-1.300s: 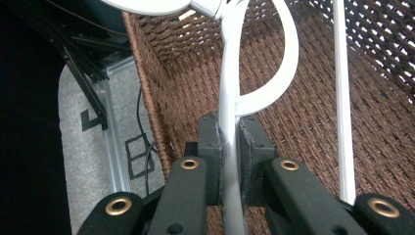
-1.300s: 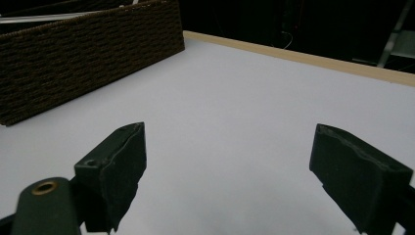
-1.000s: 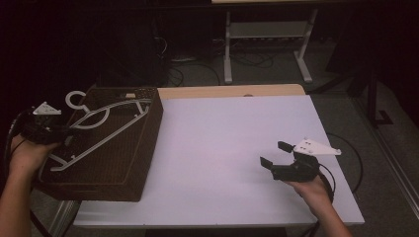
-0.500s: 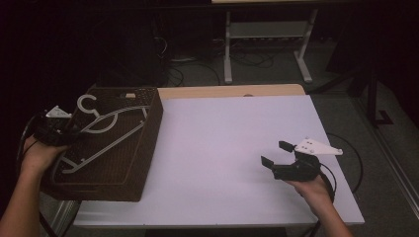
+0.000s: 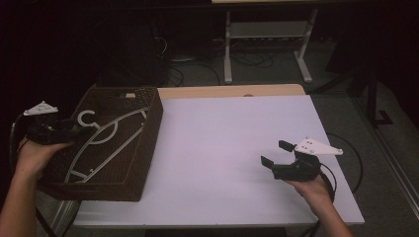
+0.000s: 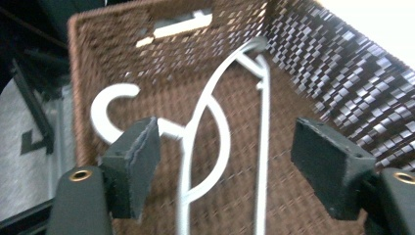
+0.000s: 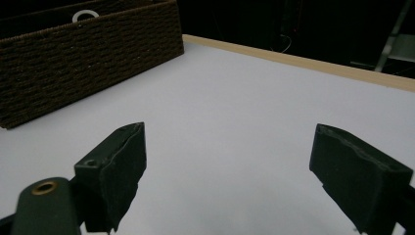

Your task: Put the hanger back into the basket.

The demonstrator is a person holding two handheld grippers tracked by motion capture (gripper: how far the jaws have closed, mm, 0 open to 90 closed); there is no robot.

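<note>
Your left gripper (image 6: 225,171) has released the white hanger (image 6: 222,117) into the wicker basket (image 5: 143,148) (desk's left edge); both grippers gape empty, the right gripper (image 5: 276,154) included.

A white-topped table (image 5: 237,143) with a pale wooden far edge fills the lower centre of the high view. Behind it the room is dark. A grey metal stand (image 5: 267,44) sits upper centre on a grey floor (image 5: 346,98), with black cables (image 5: 183,69) tangled upper left.

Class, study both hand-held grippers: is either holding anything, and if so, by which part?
Nothing is held. The left hand-held gripper is open above the white hanger in the basket; the right hand-held gripper is open over the table.
</note>
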